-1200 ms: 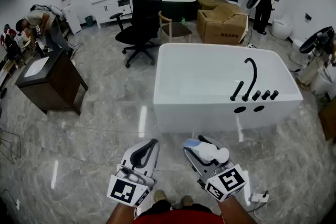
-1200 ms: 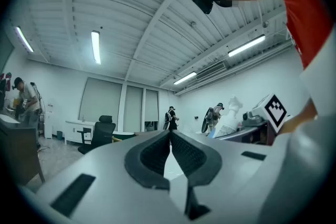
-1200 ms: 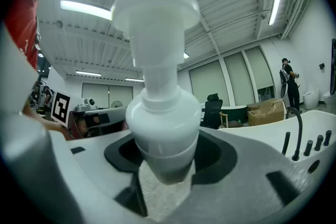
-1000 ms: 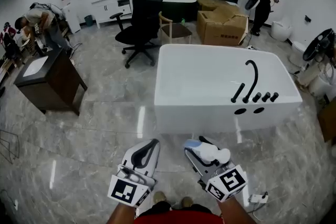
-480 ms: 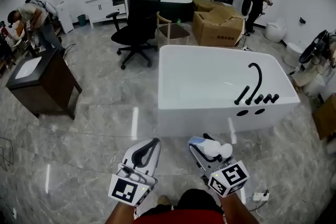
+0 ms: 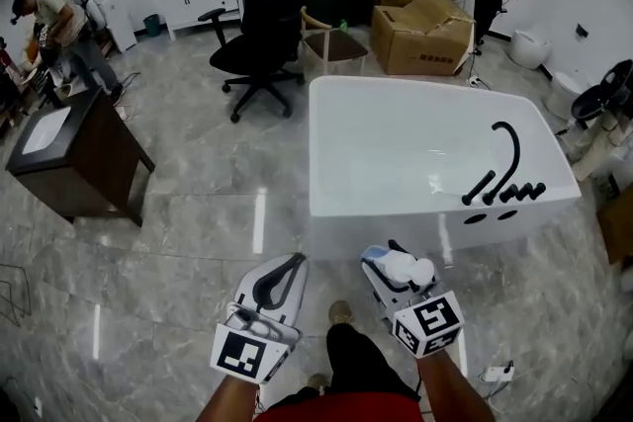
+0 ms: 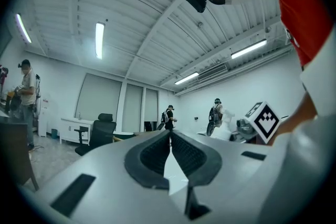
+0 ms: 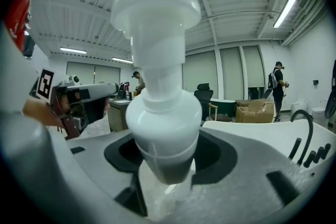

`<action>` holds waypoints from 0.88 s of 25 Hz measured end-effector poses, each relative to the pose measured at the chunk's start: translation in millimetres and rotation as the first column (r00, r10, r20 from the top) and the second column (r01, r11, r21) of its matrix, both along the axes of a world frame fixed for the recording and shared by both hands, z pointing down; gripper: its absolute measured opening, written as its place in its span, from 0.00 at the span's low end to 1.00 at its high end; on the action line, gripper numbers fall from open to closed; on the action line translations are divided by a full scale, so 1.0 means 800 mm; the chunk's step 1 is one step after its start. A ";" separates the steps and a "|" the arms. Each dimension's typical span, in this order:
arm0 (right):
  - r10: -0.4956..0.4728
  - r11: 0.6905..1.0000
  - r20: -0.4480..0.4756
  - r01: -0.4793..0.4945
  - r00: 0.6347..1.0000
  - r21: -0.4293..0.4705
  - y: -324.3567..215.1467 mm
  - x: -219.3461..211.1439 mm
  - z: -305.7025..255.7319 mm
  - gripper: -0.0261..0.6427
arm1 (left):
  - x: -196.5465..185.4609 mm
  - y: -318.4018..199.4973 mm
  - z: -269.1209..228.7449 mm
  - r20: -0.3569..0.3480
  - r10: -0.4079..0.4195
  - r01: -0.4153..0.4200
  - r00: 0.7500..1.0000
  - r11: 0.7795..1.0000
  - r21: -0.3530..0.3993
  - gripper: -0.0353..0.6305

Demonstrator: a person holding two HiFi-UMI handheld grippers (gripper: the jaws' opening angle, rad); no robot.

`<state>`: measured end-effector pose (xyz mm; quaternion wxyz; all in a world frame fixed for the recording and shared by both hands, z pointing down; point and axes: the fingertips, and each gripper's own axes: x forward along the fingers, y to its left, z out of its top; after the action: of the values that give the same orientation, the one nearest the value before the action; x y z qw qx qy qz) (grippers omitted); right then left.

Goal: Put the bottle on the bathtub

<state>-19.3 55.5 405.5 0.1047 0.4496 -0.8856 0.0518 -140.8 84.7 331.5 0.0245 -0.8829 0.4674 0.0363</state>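
I have right gripper [image 6: 384,272] pinching white bottle [image 6: 404,266]; left gripper [image 6: 287,266] pressed together, empty. Bathtub [image 6: 415,214] ahead of both, probably beyond reach. Placement not yet done.

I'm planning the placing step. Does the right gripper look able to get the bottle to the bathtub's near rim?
Probably yes. The right gripper, shut on the bottle, hangs just short of the bathtub; only floor lies between, and nothing shows on its near rim. A step forward may help.
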 end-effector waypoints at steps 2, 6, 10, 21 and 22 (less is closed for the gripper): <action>-0.002 1.000 -0.020 0.001 1.000 -0.011 -0.037 -0.003 0.017 0.40 | -0.001 -0.035 0.010 0.011 -0.004 0.004 1.000 1.000 -0.008 0.08; -0.027 0.999 -0.065 0.025 0.998 -0.027 -0.115 -0.015 0.051 0.40 | -0.008 -0.114 0.025 0.043 -0.029 0.030 0.999 0.999 -0.027 0.08; -0.043 0.997 -0.087 0.037 0.995 -0.068 -0.196 -0.019 0.093 0.40 | -0.009 -0.196 0.043 0.051 -0.054 0.057 0.997 0.997 -0.059 0.08; -0.116 0.969 -0.179 0.072 0.977 -0.235 -0.353 -0.009 0.267 0.40 | 0.026 -0.366 0.132 0.115 -0.049 0.067 0.992 0.984 -0.165 0.08; -0.121 0.965 -0.186 0.072 0.975 -0.251 -0.359 -0.005 0.281 0.40 | 0.029 -0.373 0.137 0.119 -0.046 0.066 0.992 0.983 -0.173 0.08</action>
<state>-23.1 -232.1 630.7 0.2495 0.3926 -0.8785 0.1092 -117.6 -213.9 441.5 -0.0260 -0.8688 0.4912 -0.0567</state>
